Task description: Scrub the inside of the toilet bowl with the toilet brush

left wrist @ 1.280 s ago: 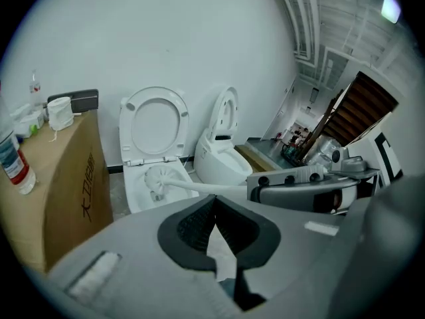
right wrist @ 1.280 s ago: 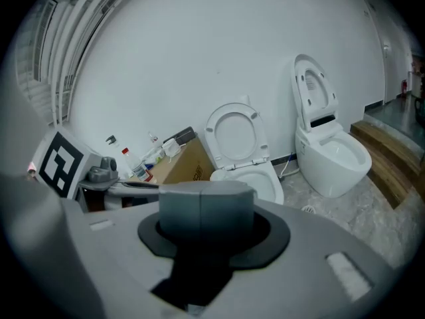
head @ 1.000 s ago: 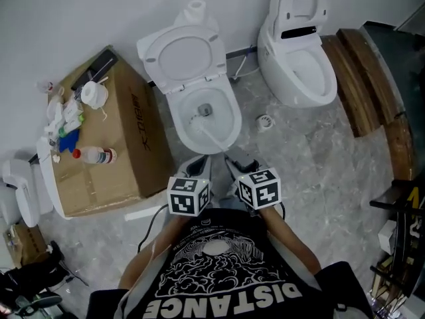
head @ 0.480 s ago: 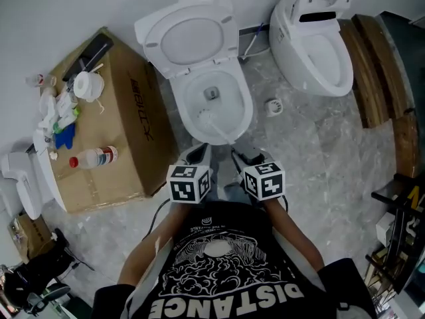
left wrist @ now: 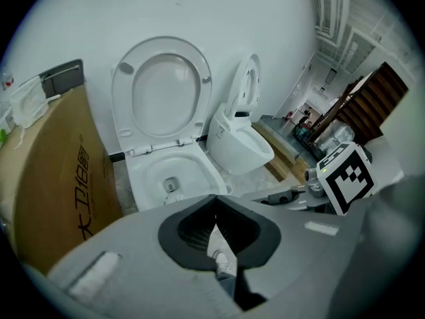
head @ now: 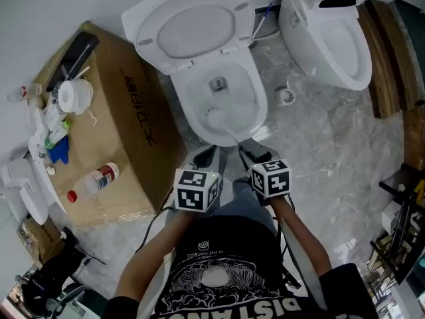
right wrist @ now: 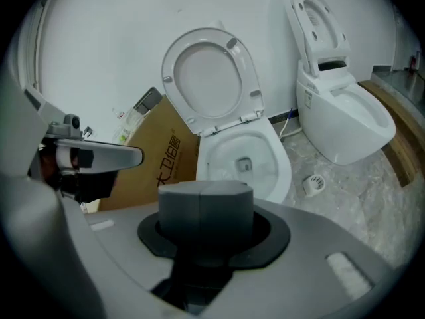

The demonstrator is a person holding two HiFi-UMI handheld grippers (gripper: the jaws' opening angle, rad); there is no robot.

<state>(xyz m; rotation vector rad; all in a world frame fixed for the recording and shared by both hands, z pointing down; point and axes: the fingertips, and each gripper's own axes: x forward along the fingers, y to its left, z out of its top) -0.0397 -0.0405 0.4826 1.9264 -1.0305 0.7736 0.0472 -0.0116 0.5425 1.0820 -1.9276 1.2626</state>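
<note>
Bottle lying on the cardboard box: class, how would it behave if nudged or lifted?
The bottle lies on its side, so a nudge would probably roll it across the cardboard box. It looks like clear plastic, so likely light and not fragile.

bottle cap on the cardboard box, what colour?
Red; the bottle cap shows best in the head view.
</note>
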